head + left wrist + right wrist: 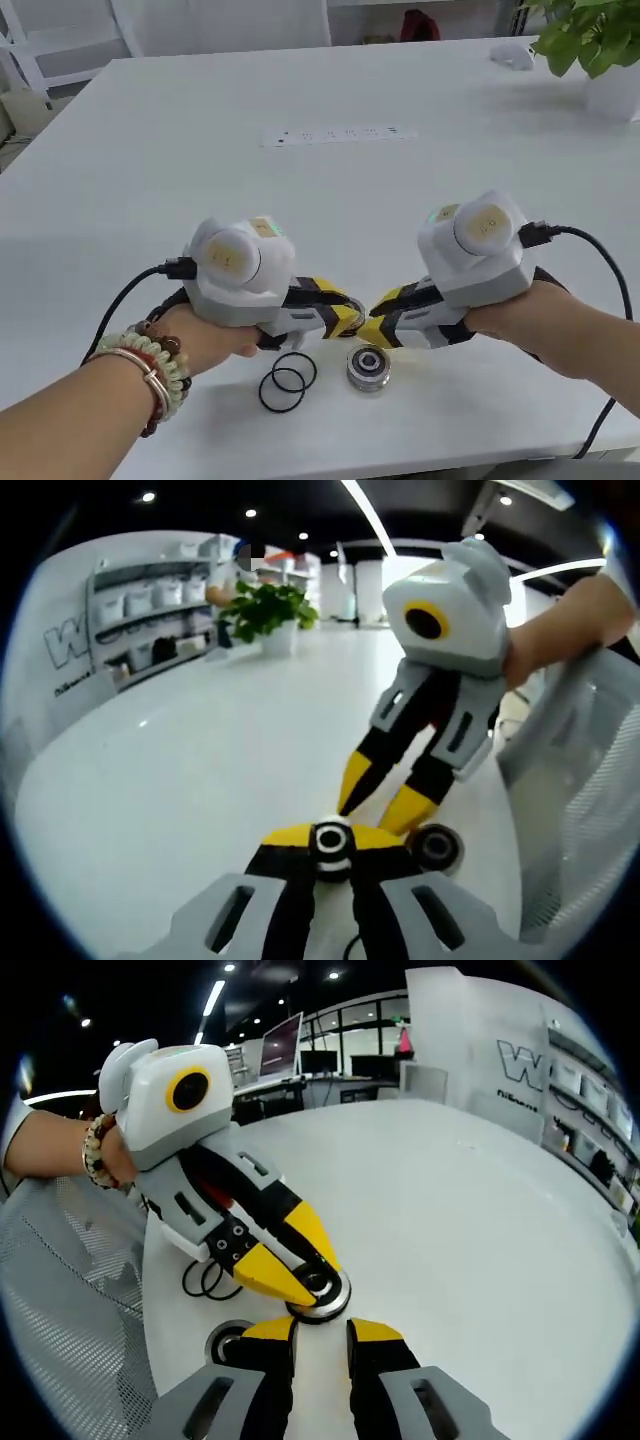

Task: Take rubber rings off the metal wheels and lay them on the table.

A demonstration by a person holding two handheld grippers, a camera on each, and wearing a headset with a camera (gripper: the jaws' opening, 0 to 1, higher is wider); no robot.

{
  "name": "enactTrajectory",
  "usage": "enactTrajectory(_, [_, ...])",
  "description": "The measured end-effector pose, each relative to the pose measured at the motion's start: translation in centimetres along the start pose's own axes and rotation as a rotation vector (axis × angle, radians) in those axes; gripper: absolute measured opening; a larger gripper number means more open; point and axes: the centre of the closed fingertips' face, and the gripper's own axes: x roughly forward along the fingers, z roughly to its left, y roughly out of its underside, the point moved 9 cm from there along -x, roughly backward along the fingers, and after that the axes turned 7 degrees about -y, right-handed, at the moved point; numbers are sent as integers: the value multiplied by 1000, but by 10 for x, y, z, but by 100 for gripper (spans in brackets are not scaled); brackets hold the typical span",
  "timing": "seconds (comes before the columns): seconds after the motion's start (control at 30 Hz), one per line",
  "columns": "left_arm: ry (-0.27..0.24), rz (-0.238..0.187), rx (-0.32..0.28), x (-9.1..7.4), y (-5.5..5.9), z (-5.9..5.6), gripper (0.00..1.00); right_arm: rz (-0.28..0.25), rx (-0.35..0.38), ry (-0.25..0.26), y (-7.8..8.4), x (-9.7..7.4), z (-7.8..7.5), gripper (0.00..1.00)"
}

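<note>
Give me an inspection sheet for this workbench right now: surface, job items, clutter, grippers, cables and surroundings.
Surface: white table, mostly bare.
Job's things: two rubber rings lying flat and overlapping; loose metal wheel beside them; held metal wheel off the table, in the left jaws.
Clutter: power strip at mid-table.
Grippers: left gripper shut on the held metal wheel; right gripper open, jaws facing that wheel.
Cables: left cable and right cable, both black, trailing off the near edge.
Surroundings: potted plant, shelves.

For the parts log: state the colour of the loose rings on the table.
Black rubber rings, clearest in the head view.
</note>
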Motion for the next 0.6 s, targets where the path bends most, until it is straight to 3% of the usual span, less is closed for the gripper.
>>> enactTrajectory(0.17, [-9, -5, -22, 2, -1, 0, 13, -50, 21, 0, -3, 5, 2, 31])
enactTrajectory(0.23, [-11, -6, -31, 3, -1, 0, 13, -52, -4, 4, -4, 6, 4, 27])
enactTrajectory(0.27, [-12, -6, -30, 3, -1, 0, 13, -41, -41, -1, -4, 6, 4, 23])
enactTrajectory(0.3, [-15, -7, -32, 3, -1, 0, 13, -26, -113, 36, -5, 3, -1, 21])
enactTrajectory(0.33, [-14, -8, -33, 2, -1, 0, 13, -38, -73, 5, -5, 0, 6, 20])
enactTrajectory(0.37, [-14, -8, -34, 2, -1, 0, 13, -44, -67, 6, -4, -3, 5, 20])
enactTrajectory(0.43, [-14, -10, -35, 3, -1, 0, 13, -31, -85, 4, -3, -4, 5, 19])
enactTrajectory(0.47, [-14, -10, -35, 2, 0, 0, 13, 5, -116, 11, 0, -5, 4, 18])
enactTrajectory(0.5, [-15, -11, -37, 3, 0, 0, 13, -27, -95, 6, -2, -5, 5, 17])
enactTrajectory(0.6, [-17, -13, -46, 3, 0, 0, 13, -16, -99, 5, -1, -7, 6, 17])
